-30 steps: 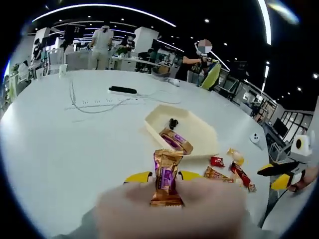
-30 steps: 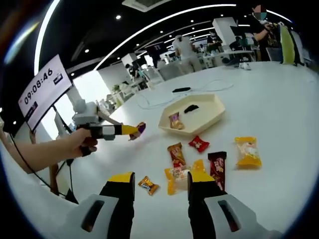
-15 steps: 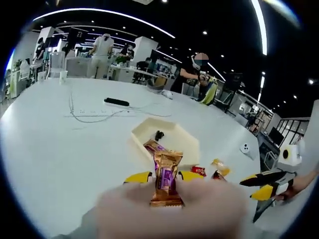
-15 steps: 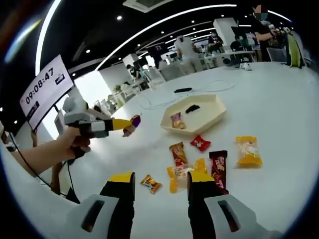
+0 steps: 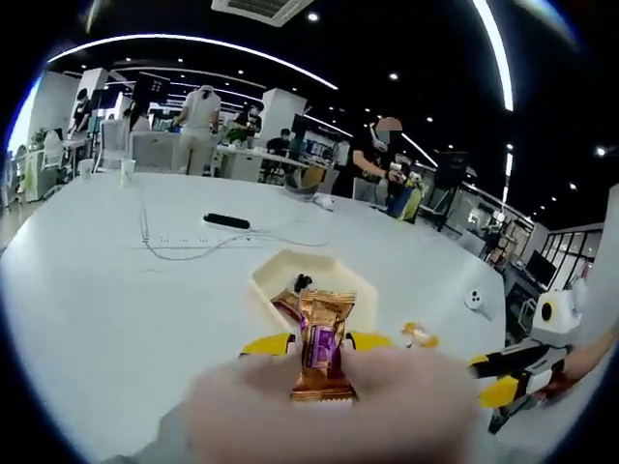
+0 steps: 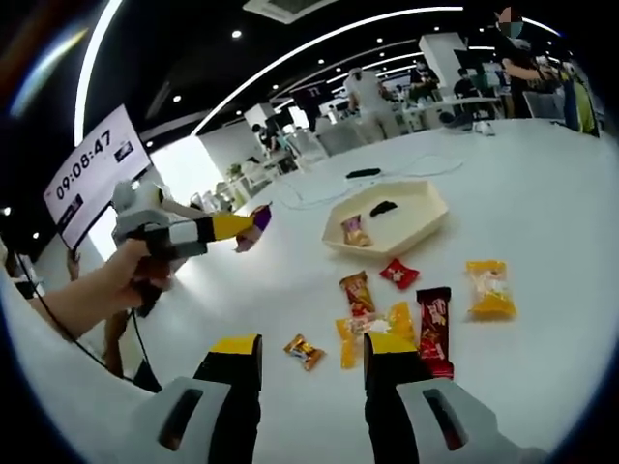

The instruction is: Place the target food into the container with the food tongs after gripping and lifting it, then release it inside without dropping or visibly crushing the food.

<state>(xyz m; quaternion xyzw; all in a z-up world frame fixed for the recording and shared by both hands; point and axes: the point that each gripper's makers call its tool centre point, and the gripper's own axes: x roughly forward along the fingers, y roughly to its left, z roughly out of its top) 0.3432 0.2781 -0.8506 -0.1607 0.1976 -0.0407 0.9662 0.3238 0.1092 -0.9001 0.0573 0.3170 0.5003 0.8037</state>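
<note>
1. The setting is an open office under ceiling light strips, and the work surface is a broad white table (image 5: 97,290) with a cable and a dark remote-like object lying far out on it.

2. The target food, a gold-and-purple wrapped candy (image 5: 323,346), stands upright between the jaws of the left gripper (image 5: 317,342), which is closed on its sides. In the right gripper view the same candy (image 6: 253,223) shows at the yellow tips of the left gripper (image 6: 242,228), held up well above the table.

3. The container, a cream hexagonal tray (image 5: 329,274), lies just ahead of and below the left gripper, and already holds a wrapped candy and a small dark item.

4. The right gripper (image 6: 311,353) has its jaws parted and holds nothing. Ahead of it on the table lie loose sweets: a small gold candy (image 6: 304,351), a red one (image 6: 398,273), a dark red bar (image 6: 435,327) and an orange packet (image 6: 490,288). The tray (image 6: 426,224) sits beyond them.

5. Judged step: gripping and lifting are done, and the carry to the tray is in hand.

6. The next move calls for bringing the candy forward and down until it is over the tray's floor, lowering it close, then easing the jaws apart so it neither falls nor gets squeezed.
</note>
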